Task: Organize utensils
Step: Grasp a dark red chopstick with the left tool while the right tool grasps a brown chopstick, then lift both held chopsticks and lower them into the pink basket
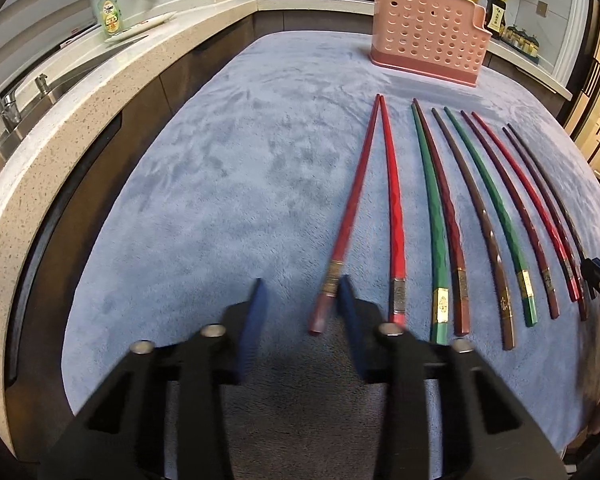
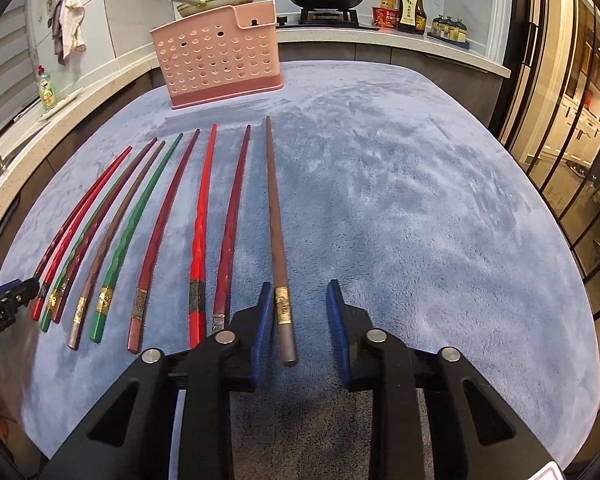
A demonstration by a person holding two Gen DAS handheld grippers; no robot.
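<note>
**Chopsticks fanned on the blue cloth**

Chopsticks (image 2: 160,220) lie side by side on our blue cloth (image 2: 400,200), tips toward the pink holder (image 2: 220,64), banded ends toward us. Our left gripper (image 1: 300,300) gapes empty beside a red one (image 1: 348,208). Only the right view shows our right gripper (image 2: 300,308) spread wide around the brown chopstick (image 2: 276,220), not clamping it.

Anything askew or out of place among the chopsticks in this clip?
One thing: the leftmost red chopstick is splayed, its handle end swung left beside the open left gripper while its tip meets its red partner. The other chopsticks lie roughly parallel on the blue cloth. The pink holder stands upright.
</note>
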